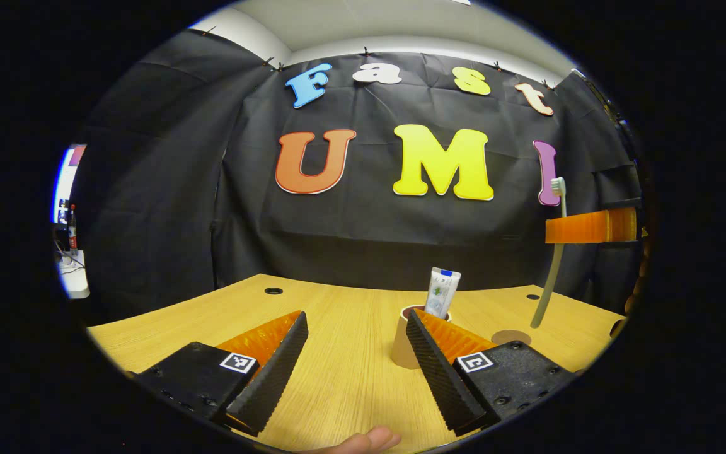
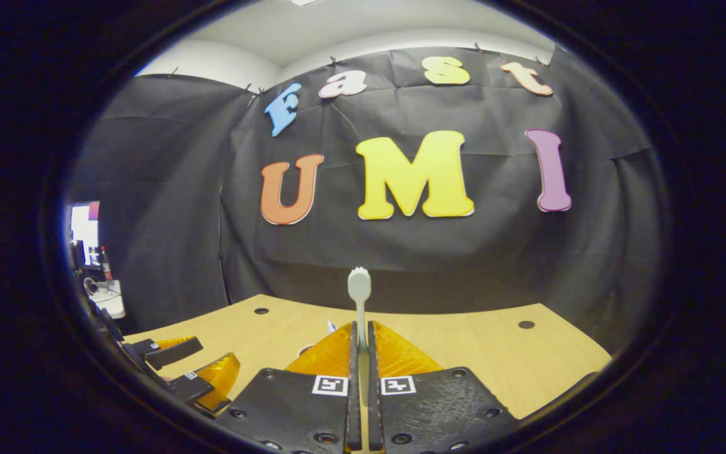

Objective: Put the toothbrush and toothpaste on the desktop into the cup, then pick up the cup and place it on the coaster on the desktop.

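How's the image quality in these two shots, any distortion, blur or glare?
Left gripper view: strong fisheye bends the desktop edge; cup and toothpaste stay sharp, lighting even. Right gripper view: same bowing; the toothbrush head is crisp, a bright screen at far left is blown out.

This is a recording booth set up inside an office or lab room. Black cloth (image 1: pixel 350 239) hangs on clips as the walls, with a plain white ceiling (image 2: pixel 312 31) showing above it. A light wooden desk (image 1: pixel 344 372) with round cable holes fills the floor of it. Through the gap at the left stand a lit screen (image 2: pixel 84 230) and a bottle (image 1: pixel 72 230) on a white shelf.
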Demonstrator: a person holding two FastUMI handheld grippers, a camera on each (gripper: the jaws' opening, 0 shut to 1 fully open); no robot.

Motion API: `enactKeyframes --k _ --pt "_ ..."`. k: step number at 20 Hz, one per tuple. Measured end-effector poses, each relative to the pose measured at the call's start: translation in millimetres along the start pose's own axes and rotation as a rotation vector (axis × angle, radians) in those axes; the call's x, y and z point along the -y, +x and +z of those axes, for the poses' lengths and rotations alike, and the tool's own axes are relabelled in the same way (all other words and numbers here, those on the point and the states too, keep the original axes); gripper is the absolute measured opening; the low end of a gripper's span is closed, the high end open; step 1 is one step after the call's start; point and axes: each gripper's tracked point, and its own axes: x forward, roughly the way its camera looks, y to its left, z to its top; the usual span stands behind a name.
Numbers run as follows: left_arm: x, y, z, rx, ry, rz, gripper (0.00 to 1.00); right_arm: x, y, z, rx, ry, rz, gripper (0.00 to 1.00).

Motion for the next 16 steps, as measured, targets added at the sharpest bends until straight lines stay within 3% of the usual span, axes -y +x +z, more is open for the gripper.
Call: enactKeyframes --k 1,2,3,9,10,11,16 --pt "-5 -2 -2 -0.003 0.001 0.007 0.98 -8 11 -1 -0.007 0.008 0.006 0.05" --pt "-8 -3 -1 -0.001 -0.005 0.010 0.88 -18 22 -2 -0.018 0.016 0.017 0.05" --pt "-10 -4 -2 -0.004 -0.012 0.006 0.98 -28 32 0 -0.020 0.023 0.031 0.05" --pt "-31 -6 -20 -0.037 -0.068 0.030 0.98 -60 84 29 0.074 0.000 0.027 0.04" --pt "-30 -6 -20 -0.042 -0.071 0.027 0.88 -64 91 27 0.075 -0.007 0.022 0.03" --pt "-30 -6 -20 -0.042 -0.066 0.021 0.98 -64 96 24 0.069 -0.015 0.009 0.03" --pt "-28 -9 -10 -0.013 -0.056 0.006 0.98 -76 118 2 0.015 -0.019 0.005 0.05"
